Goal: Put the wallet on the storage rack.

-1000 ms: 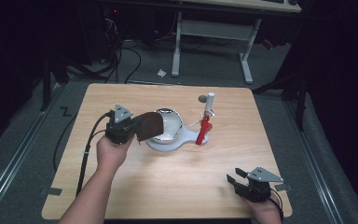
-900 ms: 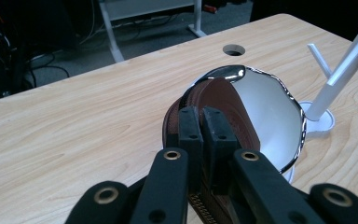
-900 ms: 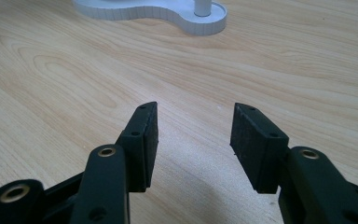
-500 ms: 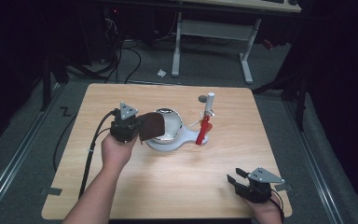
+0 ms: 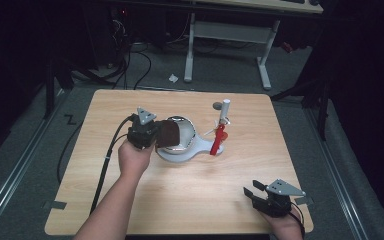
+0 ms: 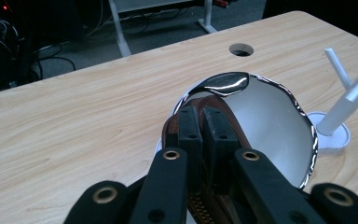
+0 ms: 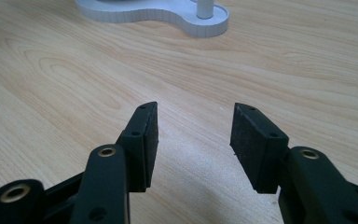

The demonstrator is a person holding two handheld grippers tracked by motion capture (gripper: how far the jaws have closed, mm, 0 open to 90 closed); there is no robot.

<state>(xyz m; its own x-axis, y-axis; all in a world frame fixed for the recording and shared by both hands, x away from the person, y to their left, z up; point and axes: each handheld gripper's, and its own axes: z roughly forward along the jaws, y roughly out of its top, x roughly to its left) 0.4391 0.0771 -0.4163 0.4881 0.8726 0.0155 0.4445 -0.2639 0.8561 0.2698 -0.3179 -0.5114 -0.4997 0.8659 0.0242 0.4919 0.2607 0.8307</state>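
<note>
While the left gripper (image 5: 152, 135) pinches a brown woven cloth (image 5: 168, 134) tight against the near rim of the shiny metal bowl (image 6: 265, 121), the bowl's white hollow lies straight ahead (on its white stand (image 5: 200, 148)). The right gripper (image 7: 193, 140) rests half-open and empty, well apart.

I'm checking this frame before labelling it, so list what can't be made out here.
- Brown piece in the left claw: the jaws and arms cover most of it in the left gripper view; too small to identify in the high view.
- Bowl inside: the brown piece hides its near part.
- White post: cut off by the top edge in the right gripper view.
- Red thing on the white stand: too small to name.
</note>
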